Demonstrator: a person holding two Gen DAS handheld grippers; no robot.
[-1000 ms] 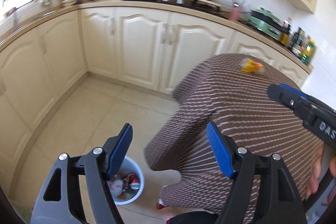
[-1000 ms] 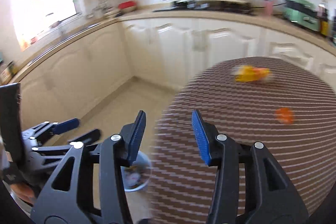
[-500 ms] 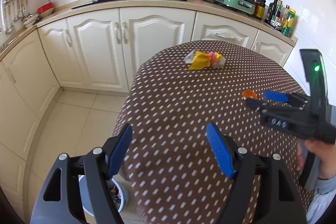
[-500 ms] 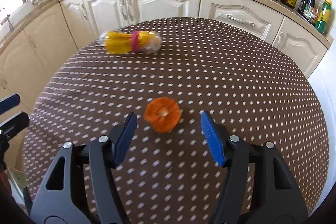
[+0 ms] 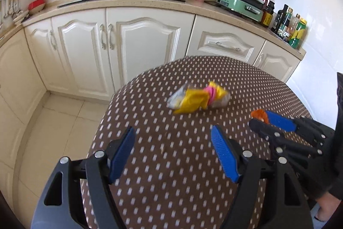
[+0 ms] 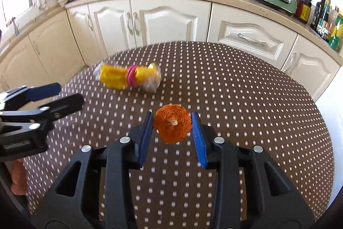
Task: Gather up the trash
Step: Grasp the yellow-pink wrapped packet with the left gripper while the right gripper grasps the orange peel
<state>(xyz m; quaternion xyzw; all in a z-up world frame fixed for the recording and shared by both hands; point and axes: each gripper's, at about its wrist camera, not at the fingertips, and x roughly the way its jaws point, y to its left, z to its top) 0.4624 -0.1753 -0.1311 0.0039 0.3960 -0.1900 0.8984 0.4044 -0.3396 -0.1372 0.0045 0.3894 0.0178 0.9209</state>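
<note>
A: Right wrist view: the orange peel piece (image 6: pixel 172 126) is seen at centre frame, lying on the dotted table (image 6: pixel 246 100), flanked by the blue fingers (image 6: pixel 198 141) of the right gripper (image 6: pixel 172 136). The jaws have just been closing; both pads appear to touch the peel's edges, and a grasp on it is judged to be established or nearly so.

B: How is the piece expected to handle?

A: It is judged light, thin and pliable, liable to fold under pressure. Hold should be taken across its widest part, with modest force.

B: And the yellow wrapper (image 6: pixel 128 78)?

A: It is located at upper left of centre, apart from the peel, bound by a pink band. It is judged crinkly, light and slippery; the banded waist is the recommended hold.

B: What is added by the left wrist view?

A: The left gripper (image 5: pixel 173 153) is shown spread wide and empty at lower centre, with the wrapper (image 5: pixel 198 98) above it. The peel (image 5: pixel 258 114) is mostly hidden there behind the right gripper (image 5: pixel 268 121) at right.
</note>
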